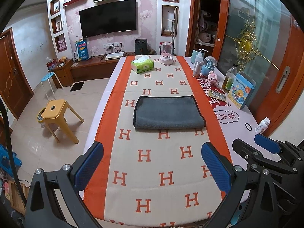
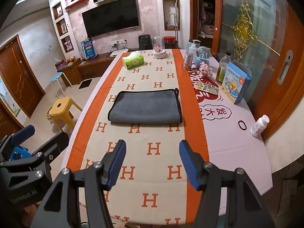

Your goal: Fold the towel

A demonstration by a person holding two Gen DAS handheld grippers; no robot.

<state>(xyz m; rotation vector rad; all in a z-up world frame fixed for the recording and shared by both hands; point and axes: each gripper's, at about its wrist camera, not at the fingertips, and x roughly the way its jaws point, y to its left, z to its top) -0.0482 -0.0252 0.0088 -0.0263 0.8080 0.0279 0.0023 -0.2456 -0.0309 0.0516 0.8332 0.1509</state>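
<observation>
Lying folded flat on the beige runner with orange H letters and orange borders [image 1: 161, 163], the grey towel with black edging [image 1: 169, 112] sits mid-table, its fold edge nearest the cameras; how many layers it has is hard to tell. The left gripper [image 1: 152, 165] hovers short of it, blue-padded fingers [image 1: 89, 165] spread wide and holding nothing. The right gripper [image 2: 152, 163] does likewise, released and empty. Beyond the towel stand a green tissue box [image 1: 142, 65] and a small white bottle [image 2: 259, 125] near the table's right edge, its label illegible.
</observation>
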